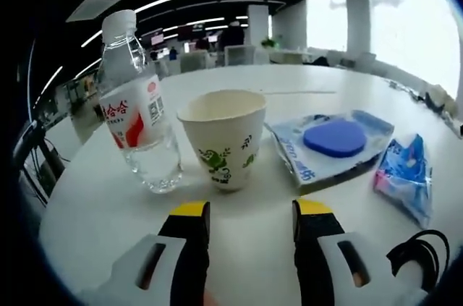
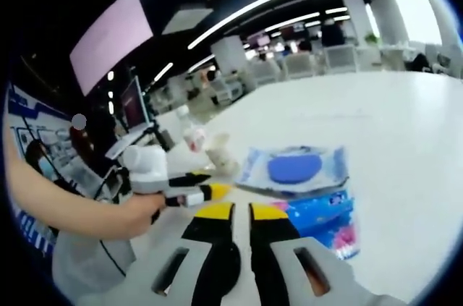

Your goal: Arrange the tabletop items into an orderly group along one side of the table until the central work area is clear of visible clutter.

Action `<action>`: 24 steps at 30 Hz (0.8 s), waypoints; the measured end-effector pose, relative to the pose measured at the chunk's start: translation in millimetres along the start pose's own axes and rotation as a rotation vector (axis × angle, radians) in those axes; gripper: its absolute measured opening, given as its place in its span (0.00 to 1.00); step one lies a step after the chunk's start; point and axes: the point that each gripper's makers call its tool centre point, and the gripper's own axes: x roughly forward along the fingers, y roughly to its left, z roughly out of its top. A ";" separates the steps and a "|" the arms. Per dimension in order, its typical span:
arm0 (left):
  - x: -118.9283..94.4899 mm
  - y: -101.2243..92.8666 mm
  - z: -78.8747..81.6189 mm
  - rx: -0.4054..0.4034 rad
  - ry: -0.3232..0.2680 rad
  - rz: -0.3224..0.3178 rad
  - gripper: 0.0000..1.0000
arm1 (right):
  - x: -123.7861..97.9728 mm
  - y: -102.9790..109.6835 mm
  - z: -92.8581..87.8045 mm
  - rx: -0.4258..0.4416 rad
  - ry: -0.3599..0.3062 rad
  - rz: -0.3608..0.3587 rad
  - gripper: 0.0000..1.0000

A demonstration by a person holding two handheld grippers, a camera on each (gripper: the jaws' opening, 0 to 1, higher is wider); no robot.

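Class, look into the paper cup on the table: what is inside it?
The paper cup shows a pale inner wall near its rim, with nothing rising above it. Its bottom is hidden by the near wall, so its contents cannot be told.

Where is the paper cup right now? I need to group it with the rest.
In the left gripper view the paper cup stands upright just ahead of the open jaws, between the water bottle and the wet wipes pack.

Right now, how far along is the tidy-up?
Done: water bottle and paper cup stand side by side. In hand: nothing; left gripper is open before the cup, right gripper nearly closed, empty. Left: wipes pack and blue packet lie loose.
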 end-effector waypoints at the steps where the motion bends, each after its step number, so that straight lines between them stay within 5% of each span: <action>1: -4.0 0.8 0.1 0.003 -0.001 0.001 0.43 | -0.5 -0.5 0.5 0.002 -0.004 -0.001 0.05; 16: -47.1 17.8 9.0 0.013 -0.033 0.020 0.46 | -16.5 -14.4 6.0 -0.016 -0.041 -0.030 0.05; 24: -65.6 22.2 15.8 -0.013 -0.059 0.026 0.56 | -28.2 -27.8 12.1 -0.016 -0.067 -0.069 0.06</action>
